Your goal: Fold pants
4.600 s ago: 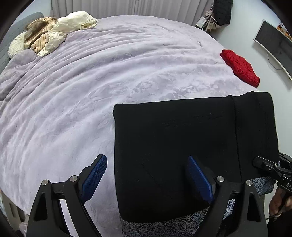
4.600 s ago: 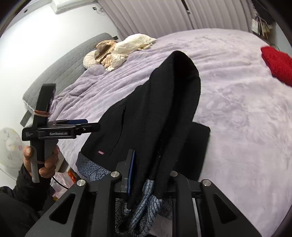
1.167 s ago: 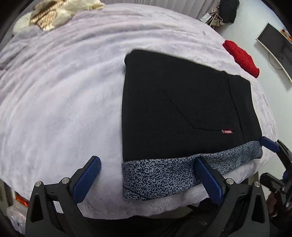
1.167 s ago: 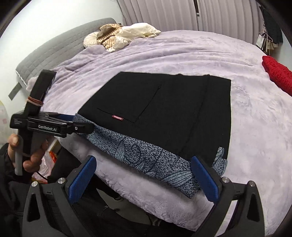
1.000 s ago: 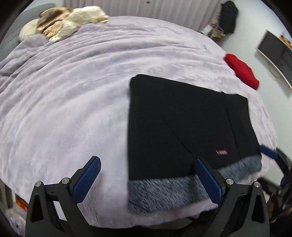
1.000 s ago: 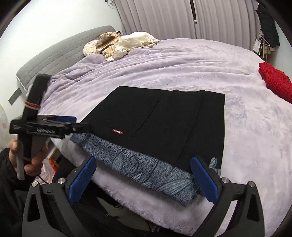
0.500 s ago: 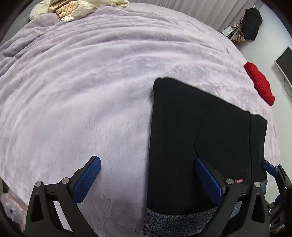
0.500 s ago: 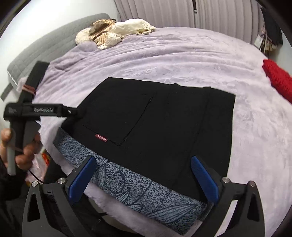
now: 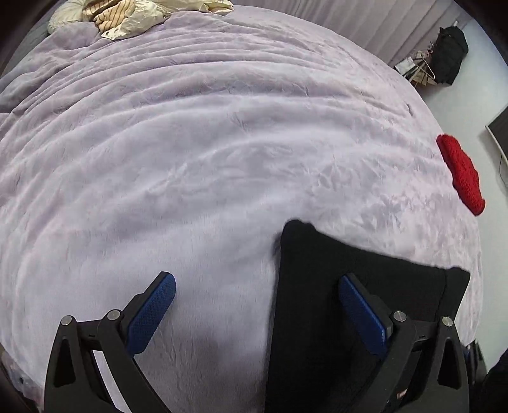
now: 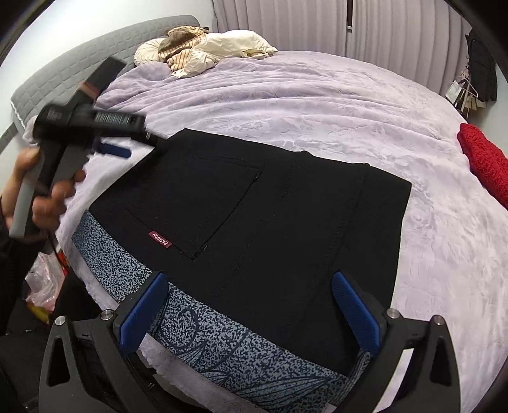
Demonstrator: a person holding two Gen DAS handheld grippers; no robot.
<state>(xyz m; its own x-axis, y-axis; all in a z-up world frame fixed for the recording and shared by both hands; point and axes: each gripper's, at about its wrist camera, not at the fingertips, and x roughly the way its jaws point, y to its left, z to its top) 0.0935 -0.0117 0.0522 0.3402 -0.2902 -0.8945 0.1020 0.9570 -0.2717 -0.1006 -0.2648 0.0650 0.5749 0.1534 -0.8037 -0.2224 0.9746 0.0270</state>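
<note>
Right wrist view: pants (image 10: 254, 228) flat on bed (image 10: 317, 104) beyond right gripper (image 10: 250, 305) — jaws wide, empty; left gripper (image 9: 257, 305) likewise spread — pants' corner beneath one jaw.

In front of me I see a lilac blanket (image 10: 317, 104) that covers the whole bed, and a pile of cream and striped bedding (image 10: 203, 50) lies at its far end, against a grey quilted headboard (image 10: 63, 73). A red knitted thing (image 9: 462, 173) lies near the right edge of the blanket. Behind the bed there are pale pleated curtains (image 10: 317, 25) and a dark garment (image 9: 449, 55) hanging by the wall.
</note>
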